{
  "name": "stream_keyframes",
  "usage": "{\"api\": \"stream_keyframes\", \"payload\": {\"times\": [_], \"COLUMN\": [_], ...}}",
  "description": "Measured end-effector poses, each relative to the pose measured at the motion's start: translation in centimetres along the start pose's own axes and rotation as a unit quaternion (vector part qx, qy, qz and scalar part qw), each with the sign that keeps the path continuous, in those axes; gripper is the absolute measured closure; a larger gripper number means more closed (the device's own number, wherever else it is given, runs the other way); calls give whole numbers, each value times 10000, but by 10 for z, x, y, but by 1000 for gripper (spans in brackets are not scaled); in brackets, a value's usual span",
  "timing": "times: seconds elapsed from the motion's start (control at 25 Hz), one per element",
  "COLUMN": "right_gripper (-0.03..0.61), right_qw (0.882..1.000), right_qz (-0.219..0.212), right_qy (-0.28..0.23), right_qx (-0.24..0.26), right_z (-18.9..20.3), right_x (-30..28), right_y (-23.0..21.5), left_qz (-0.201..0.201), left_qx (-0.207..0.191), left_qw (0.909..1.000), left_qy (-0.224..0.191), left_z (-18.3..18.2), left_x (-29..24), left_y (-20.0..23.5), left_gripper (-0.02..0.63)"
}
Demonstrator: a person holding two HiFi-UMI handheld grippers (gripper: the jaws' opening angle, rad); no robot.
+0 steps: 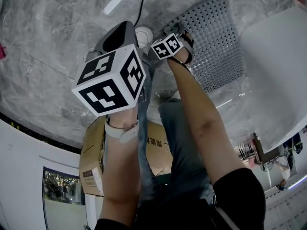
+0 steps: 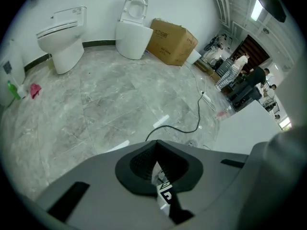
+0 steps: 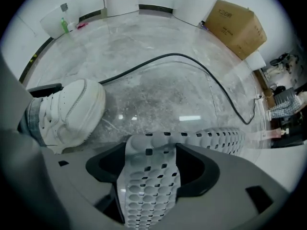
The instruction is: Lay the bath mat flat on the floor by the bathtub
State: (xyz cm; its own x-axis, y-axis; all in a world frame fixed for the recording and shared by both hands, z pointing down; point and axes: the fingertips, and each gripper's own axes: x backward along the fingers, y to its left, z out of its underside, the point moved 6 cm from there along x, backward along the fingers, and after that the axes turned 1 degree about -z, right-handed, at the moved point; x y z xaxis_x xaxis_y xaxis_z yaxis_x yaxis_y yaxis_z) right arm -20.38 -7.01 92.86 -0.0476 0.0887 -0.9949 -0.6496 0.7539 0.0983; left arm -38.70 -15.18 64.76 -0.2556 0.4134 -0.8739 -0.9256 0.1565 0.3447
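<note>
Head view: the bath mat (image 1: 218, 42) lies mostly spread on the floor (image 1: 48, 42) beside the bathtub (image 1: 276, 71), with the right gripper (image 1: 178, 38) at its near edge.
Left gripper view: the left gripper (image 2: 158, 171) has its jaws together and holds nothing; no mat is in sight.
Right gripper view: the jaws stand wide, and the mat's edge arches up between them, unpinched.
Progress: the task looks nearly done; that raised edge likely needs to settle flat.
</note>
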Motion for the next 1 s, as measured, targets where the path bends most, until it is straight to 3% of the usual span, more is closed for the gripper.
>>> {"api": "stream_keyframes", "payload": {"times": [0.08, 0.16, 0.24, 0.32, 0.56, 0.84, 1.0], "right_gripper": [248, 326, 340, 469, 513, 485, 455], "right_qw": [9996, 9982, 9961, 9917, 9529, 9486, 9382], "right_qz": [-102, -178, -169, -108, -81, -933, -1348], "right_qy": [-66, -197, -401, -709, -1774, -1396, -1253], "right_qx": [-255, -530, -768, -1068, -2457, -2683, -2930], "right_z": [-1, -3, -5, -8, 0, -8, -11], "right_x": [4, 12, 21, 35, 53, 5, -13], "right_y": [-1, -3, -8, -16, -42, -43, -38], "left_qz": [-104, -186, -244, -275, -166, -97, -75], "left_qx": [116, 187, 258, 302, 217, 140, 21], "left_qw": [9998, 9995, 9991, 9989, 9996, 9998, 10000], "left_qy": [-91, -158, -212, -230, -118, -50, 56], "left_z": [-4, -7, -8, -8, -2, -3, -2], "left_x": [5, 9, 12, 14, 9, 4, 0], "left_y": [12, 22, 28, 31, 24, 24, 21], "left_gripper": [596, 597, 597, 597, 597, 595, 597]}}
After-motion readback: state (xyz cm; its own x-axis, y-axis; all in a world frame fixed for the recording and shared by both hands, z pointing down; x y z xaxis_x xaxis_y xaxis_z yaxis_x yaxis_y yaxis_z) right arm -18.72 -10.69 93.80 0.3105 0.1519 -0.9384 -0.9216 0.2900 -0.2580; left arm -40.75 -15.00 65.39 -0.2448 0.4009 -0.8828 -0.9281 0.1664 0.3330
